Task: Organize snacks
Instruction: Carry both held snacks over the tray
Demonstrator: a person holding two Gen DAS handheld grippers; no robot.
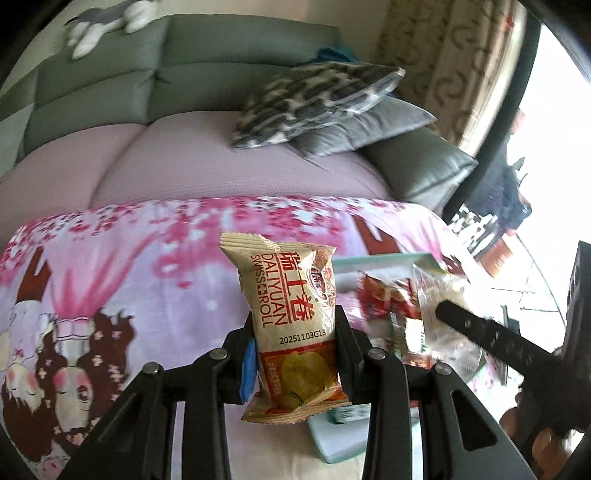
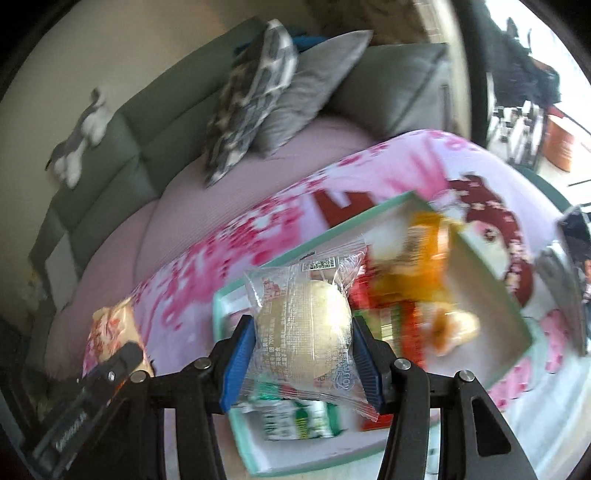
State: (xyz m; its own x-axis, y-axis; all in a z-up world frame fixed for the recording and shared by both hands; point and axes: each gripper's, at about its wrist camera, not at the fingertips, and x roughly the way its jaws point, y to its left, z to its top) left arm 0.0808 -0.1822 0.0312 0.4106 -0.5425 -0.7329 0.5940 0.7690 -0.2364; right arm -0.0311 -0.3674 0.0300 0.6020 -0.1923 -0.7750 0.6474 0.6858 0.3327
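Note:
My left gripper (image 1: 293,325) is shut on a beige and red Swiss roll packet (image 1: 291,317), held upright above the patterned cloth. My right gripper (image 2: 303,332) is shut on a clear-wrapped round bun (image 2: 306,328), held over a mint-green tray (image 2: 491,280). The tray holds several snacks: a green packet (image 2: 295,421), red packets (image 2: 406,321) and an orange packet (image 2: 428,266). In the left wrist view the tray (image 1: 332,439) lies to the right, with the right gripper's finger (image 1: 480,328) above it. The Swiss roll packet also shows at the left of the right wrist view (image 2: 114,328).
A pink cartoon-print cloth (image 1: 110,280) covers the table. Behind it is a sofa with a pink cover (image 1: 207,158), grey cushions (image 1: 332,107) and a plush toy (image 1: 107,22). A dark object (image 2: 576,236) lies on the cloth right of the tray.

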